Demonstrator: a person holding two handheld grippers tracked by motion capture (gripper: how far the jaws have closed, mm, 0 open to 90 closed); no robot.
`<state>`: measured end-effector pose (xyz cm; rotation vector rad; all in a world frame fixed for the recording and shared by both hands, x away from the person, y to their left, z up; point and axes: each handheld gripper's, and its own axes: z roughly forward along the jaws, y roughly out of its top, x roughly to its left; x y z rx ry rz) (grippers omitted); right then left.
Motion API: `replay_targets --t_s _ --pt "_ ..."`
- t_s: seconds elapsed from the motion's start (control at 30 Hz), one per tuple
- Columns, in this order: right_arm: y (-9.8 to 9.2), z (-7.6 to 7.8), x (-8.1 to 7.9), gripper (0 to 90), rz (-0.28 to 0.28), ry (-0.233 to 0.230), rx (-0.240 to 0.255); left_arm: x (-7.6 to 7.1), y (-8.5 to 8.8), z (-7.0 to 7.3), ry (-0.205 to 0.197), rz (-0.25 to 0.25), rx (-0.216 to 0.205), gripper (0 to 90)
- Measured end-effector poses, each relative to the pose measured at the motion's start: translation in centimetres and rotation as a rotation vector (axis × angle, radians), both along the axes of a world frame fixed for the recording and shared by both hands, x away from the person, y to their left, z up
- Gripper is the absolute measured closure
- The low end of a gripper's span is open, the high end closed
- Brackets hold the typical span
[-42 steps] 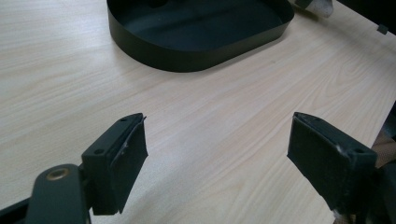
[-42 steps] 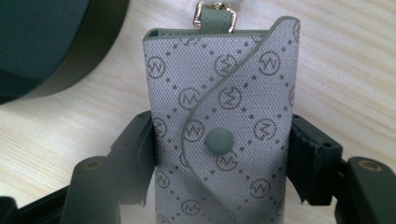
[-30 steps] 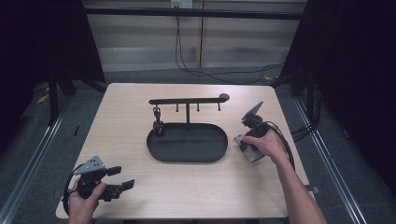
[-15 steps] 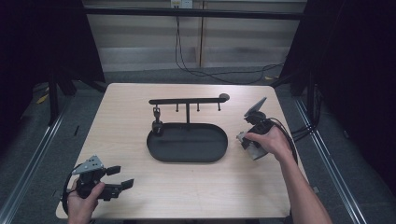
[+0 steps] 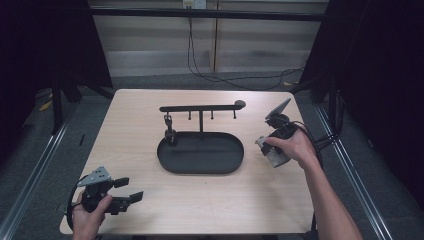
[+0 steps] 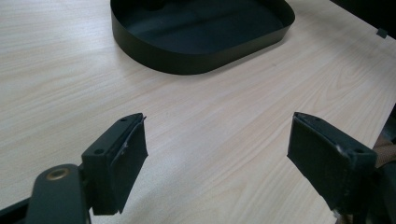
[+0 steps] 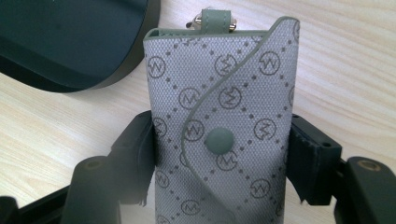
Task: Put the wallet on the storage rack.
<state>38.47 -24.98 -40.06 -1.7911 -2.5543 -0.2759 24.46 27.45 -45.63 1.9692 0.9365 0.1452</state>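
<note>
A grey patterned key pouch with a snap button and a metal ring at its top sits between the jaws of my right gripper, which is shut on it. In the high view the pouch hangs just off the table, right of the black oval tray, with my right gripper in the person's hand. A black rack with hooks rises from the tray; a small dark item hangs from its left hook. My left gripper rests open at the front left; its jaws stand wide apart over bare wood.
The tray's rim lies ahead of the left gripper. The table's right edge is close behind the right hand. Cables trail off the right side. Dark floor and metal rails surround the table.
The right gripper has lifted the pouch a little and drifted slightly right. The left gripper has stayed where it was.
</note>
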Motion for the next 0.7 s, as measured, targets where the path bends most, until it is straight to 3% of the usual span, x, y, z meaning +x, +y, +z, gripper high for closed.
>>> replay_targets --t_s 0.4,0.7 --pt "-0.20 0.84 0.09 33.4 -0.029 -0.030 0.103 0.04 0.10 0.02 0.000 0.001 -0.004 19.4" --pt "0.37 0.98 0.38 33.3 -0.033 -0.054 0.146 -0.03 0.06 -0.01 -0.001 -0.001 -0.003 19.4"
